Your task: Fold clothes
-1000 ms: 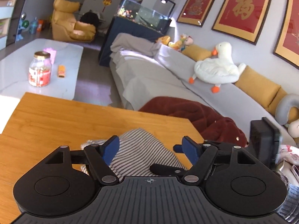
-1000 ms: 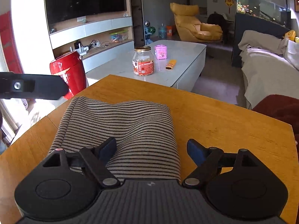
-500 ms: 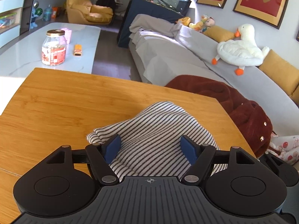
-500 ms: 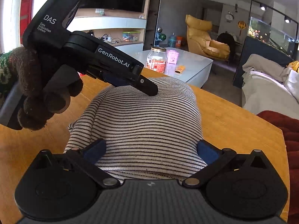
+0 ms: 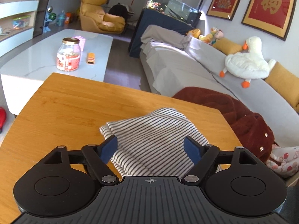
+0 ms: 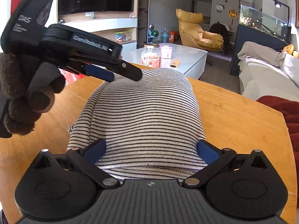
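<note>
A cream knit garment with thin black stripes (image 6: 142, 115) lies folded into a compact, rounded bundle on the honey-coloured wooden table (image 6: 233, 115), nearer the table's right edge in the left wrist view. The right gripper (image 6: 150, 149) straddles the bundle's near end, its jaws spread to their widest and released, the blue pads (image 6: 94, 148) standing at either flank without pressing. The left gripper (image 5: 150, 146), carried in a dark-gloved hand (image 6: 22, 97), hovers over the far left corner; its jaws have just been opening, the cloth lying between them ungripped. The folding appears largely complete; only tidying or setting aside seems left. Beyond lie a dark red plush garment (image 5: 243, 115), perhaps next, and a grey sofa (image 5: 186, 71).
</note>
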`<move>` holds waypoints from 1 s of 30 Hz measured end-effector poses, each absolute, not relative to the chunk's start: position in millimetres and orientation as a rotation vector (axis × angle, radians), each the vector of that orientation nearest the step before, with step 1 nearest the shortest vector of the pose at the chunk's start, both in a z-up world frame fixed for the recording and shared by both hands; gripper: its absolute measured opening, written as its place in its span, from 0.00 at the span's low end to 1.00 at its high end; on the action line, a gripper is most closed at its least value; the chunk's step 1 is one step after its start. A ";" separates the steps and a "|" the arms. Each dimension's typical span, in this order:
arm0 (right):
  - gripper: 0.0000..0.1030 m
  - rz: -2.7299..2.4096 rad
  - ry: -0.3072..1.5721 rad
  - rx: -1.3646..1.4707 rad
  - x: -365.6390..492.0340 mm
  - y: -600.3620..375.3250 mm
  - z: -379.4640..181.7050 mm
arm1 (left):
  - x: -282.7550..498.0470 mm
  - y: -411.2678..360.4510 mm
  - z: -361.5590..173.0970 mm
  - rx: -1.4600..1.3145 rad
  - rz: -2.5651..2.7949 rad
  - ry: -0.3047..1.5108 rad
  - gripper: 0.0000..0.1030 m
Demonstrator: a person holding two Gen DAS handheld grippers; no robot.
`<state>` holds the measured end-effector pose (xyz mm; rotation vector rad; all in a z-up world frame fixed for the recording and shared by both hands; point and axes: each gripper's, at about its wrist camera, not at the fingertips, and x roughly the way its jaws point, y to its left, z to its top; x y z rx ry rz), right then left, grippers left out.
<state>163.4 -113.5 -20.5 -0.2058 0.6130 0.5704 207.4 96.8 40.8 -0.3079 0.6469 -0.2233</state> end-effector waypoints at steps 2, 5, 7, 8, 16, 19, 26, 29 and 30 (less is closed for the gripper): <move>1.00 0.581 0.618 -0.196 166.3 -116.8 -23.1 | 199.9 93.4 35.1 -0.316 -0.222 0.679 0.86; 1.00 0.600 0.628 -0.191 169.9 -120.5 -21.9 | 199.2 89.3 16.4 -0.328 -0.241 0.755 0.78; 1.00 0.635 0.650 -0.182 174.5 -126.7 -16.0 | 199.7 89.3 6.2 -0.343 -0.246 0.780 0.78; 1.00 0.662 0.668 -0.155 178.3 -133.8 -11.0 | 199.9 91.0 3.1 -0.357 -0.251 0.786 0.78; 1.00 0.699 0.756 0.313 253.3 -188.8 14.3 | 201.6 98.4 -2.4 -0.390 -0.268 0.803 0.78; 1.00 0.665 0.857 0.354 293.6 -179.9 -3.9 | 200.4 99.9 -3.0 -0.393 -0.269 0.805 0.79; 0.95 0.753 0.926 0.240 286.5 -129.1 -16.7 | 202.2 104.4 -3.3 -0.384 -0.269 0.811 0.83; 0.92 0.730 0.860 0.104 264.5 -115.0 1.4 | 201.8 108.5 -4.0 -0.386 -0.273 0.813 0.85; 0.92 0.721 0.853 0.084 262.0 -113.1 3.0 | 201.9 108.6 -4.1 -0.388 -0.274 0.814 0.85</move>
